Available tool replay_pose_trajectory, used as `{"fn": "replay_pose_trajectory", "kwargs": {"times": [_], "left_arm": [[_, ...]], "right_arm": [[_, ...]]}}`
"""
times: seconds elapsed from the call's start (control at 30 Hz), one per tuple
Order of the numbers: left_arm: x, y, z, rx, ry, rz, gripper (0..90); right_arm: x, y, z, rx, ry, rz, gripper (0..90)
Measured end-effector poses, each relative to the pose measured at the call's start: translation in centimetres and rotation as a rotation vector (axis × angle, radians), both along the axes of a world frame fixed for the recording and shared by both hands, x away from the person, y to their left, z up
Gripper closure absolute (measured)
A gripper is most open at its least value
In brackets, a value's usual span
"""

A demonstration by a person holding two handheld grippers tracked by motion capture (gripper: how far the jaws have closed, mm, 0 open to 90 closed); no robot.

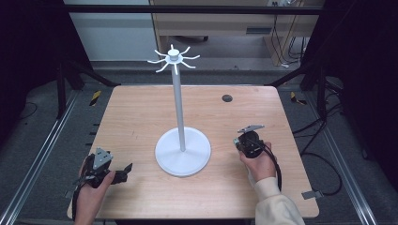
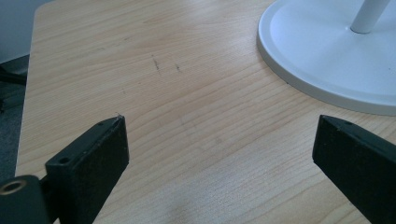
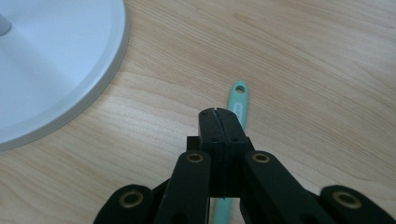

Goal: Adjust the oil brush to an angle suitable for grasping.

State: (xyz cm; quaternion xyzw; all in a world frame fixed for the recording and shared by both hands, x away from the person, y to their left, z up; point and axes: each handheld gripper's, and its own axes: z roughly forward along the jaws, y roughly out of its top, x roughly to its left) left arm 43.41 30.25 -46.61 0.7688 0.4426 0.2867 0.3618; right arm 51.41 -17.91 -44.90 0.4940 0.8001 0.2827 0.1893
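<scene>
table: wooden | white hook stand: upright, centre | cable hole: far

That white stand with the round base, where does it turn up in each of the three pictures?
High view: the white stand is at the table's centre, its pole rising to hooks.
Left gripper view: base at the upper right.
Right gripper view: base at the upper left.
Shared landmark: the wooden table.
</scene>
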Motion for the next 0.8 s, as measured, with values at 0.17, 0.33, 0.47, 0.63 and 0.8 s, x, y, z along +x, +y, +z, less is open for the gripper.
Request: {"fn": "replay_pose_trajectory", "kwargs": {"times": [0.17,0.33,0.47,0.63,0.8], "left_arm": [[-0.2,-0.1,0.1,0.003,-0.002,0.001,3.2],[-0.2,0.0,0.0,0.000,0.002,0.005,3.2],[-0.1,-0.1,0.0,-0.002,0.005,-0.001,3.2],[-0.1,-0.1,0.0,0.000,0.006,-0.005,3.0],[-0.1,0.0,0.0,-0.004,0.005,-0.002,3.0]], "right_arm": [[-0.9,-0.6,0.7,0.011,0.008,-0.007,89.2],[-1.5,-1.1,1.0,0.001,0.032,-0.013,84.7],[-1.8,-1.6,1.2,0.000,0.050,-0.022,78.8],[-2.0,-2.1,1.2,-0.003,0.081,-0.040,67.7],[-2.0,-2.2,1.1,-0.010,0.122,-0.055,57.7]]}}
